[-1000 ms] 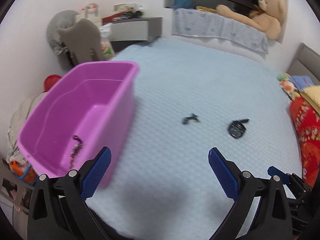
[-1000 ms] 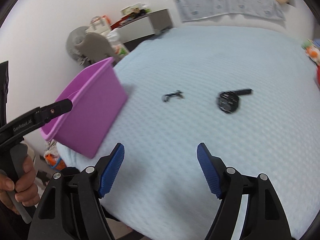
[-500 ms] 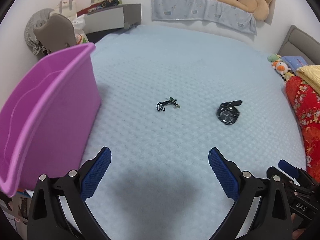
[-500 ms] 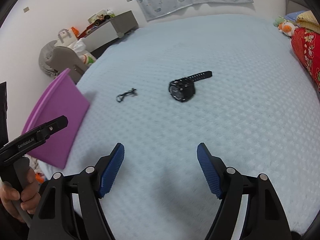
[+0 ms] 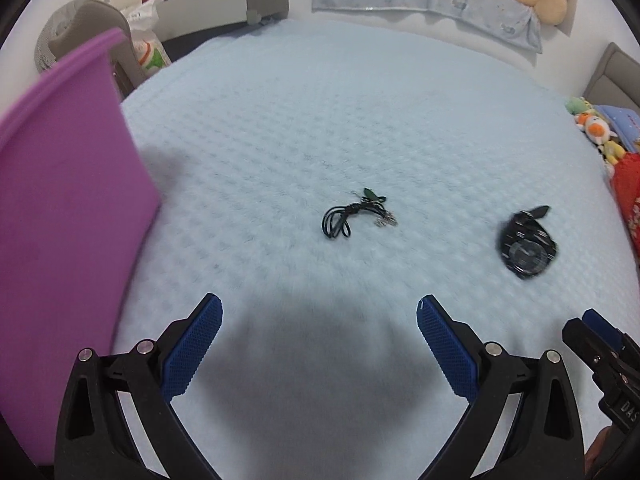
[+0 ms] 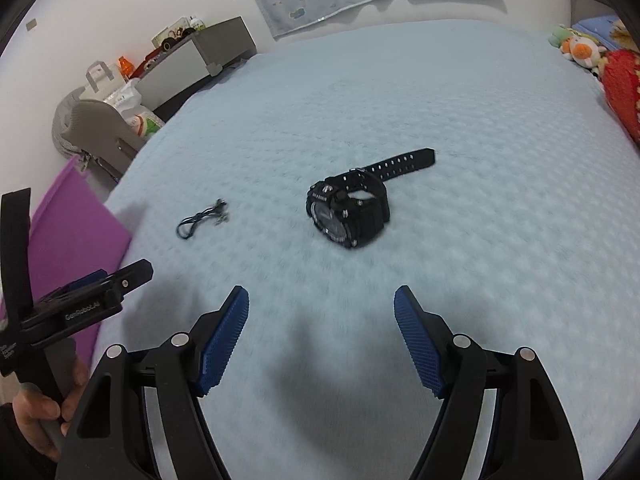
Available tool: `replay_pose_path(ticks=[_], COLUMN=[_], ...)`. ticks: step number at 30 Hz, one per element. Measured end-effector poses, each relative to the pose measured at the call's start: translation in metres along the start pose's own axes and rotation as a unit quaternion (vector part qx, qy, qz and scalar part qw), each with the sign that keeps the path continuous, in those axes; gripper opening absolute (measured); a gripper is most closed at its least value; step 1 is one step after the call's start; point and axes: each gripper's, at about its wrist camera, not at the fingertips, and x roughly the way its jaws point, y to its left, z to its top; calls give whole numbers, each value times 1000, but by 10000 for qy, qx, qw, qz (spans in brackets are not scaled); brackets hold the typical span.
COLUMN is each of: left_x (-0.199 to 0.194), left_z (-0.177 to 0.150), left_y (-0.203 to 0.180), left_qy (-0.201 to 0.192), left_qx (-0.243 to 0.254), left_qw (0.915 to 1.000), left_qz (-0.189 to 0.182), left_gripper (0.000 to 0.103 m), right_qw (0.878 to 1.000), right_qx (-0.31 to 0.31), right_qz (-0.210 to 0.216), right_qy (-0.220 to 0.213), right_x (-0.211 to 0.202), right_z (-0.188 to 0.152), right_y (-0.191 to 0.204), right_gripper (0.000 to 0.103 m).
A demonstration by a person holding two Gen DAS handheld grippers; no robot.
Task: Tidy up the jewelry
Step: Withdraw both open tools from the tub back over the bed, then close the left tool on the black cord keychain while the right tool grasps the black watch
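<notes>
On the pale blue bedspread (image 5: 360, 100), the black cord necklace (image 5: 352, 216) and the black watch (image 6: 352, 208) are seen larger and nearer than a second ago, both grippers having been brought lower. The necklace lies at twelve o'clock of the left gripper (image 5: 319, 328), the watch at twelve o'clock of the right gripper (image 6: 321, 320). Both grippers are spread wide with nothing between the pads. The purple bin (image 5: 60, 220), whose inside was shown earlier, is now cut off at nine o'clock; only its outer wall is seen. The watch is blurred in the left view.
</notes>
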Motion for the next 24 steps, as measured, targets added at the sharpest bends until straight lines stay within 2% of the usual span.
replay_pose_path(ticks=[9,19,24], left_x=[52,86,95], left_z=[25,37,46], left_y=[-9,-14,-20], left_qy=[-70,20,-71], left_qx=[125,121,202], left_qw=[9999,9998,9994], left_qz=[74,169,257], left_gripper=[96,96,96], right_qw=[9995,9973,9960], right_qx=[-62,-89,-246], right_qz=[-312,-731,-860], right_qy=[1,12,-36], right_x=[49,81,90], right_z=[26,36,39], right_y=[-4,-8,-3], right_gripper=[72,72,72])
